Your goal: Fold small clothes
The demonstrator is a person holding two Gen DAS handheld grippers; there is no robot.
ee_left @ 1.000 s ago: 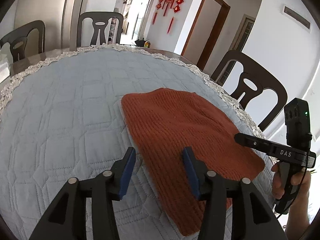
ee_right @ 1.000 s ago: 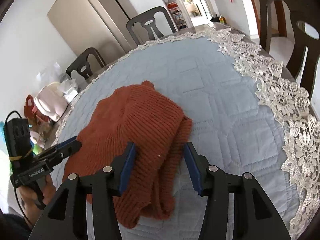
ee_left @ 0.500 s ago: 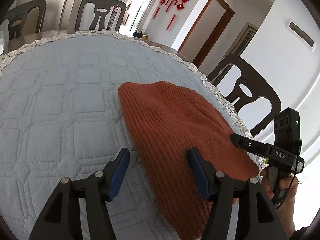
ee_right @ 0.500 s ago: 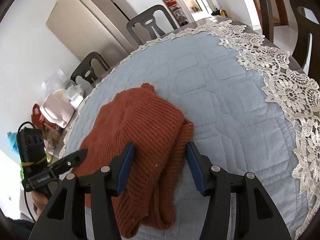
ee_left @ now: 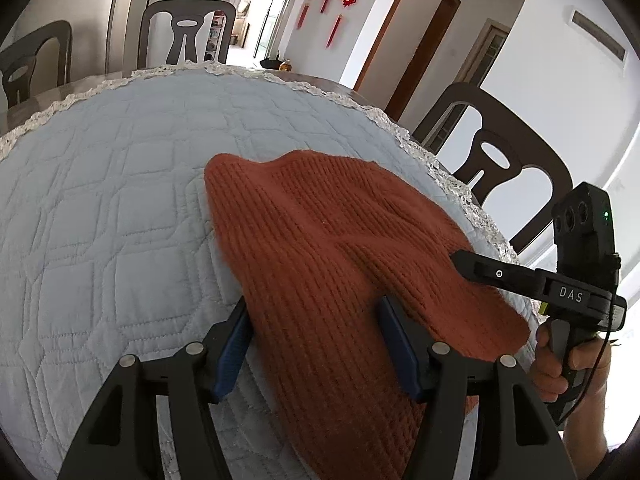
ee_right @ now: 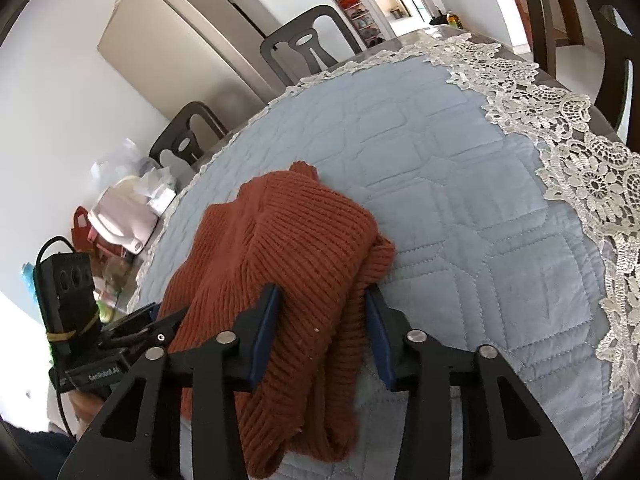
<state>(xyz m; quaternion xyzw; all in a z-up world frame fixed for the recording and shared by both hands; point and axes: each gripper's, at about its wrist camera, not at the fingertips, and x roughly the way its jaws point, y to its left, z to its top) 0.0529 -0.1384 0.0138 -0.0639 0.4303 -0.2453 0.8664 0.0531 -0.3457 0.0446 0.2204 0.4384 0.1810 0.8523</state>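
Note:
A rust-orange knit sweater (ee_left: 340, 240) lies on the quilted blue table cover (ee_left: 120, 200), with one side folded over into a thick roll (ee_right: 296, 240). My left gripper (ee_left: 314, 332) straddles the sweater's near edge; its jaws stand wide and the knit lies loosely between them. My right gripper (ee_right: 320, 316) sits on the folded side. Its jaws are closing, and both pads touch the bunched fold between them. In the left wrist view, one of the right gripper's fingers (ee_left: 492, 274) rests on the knit. In the right wrist view, the left gripper's fingers (ee_right: 168, 322) show beside the cloth.
White lace trim (ee_right: 580, 160) edges the cover. Dark chairs (ee_left: 492, 160) (ee_left: 186, 32) stand around the table. Bags and boxes (ee_right: 124, 216) are piled at the far left side, with a tall fridge (ee_right: 192, 40) behind. A hand (ee_left: 568, 364) holds the right gripper's handle.
My left jaws widened and moved forward around the sweater's near edge. My right jaws narrowed onto the folded roll, squeezing it. Neither hand travelled far.

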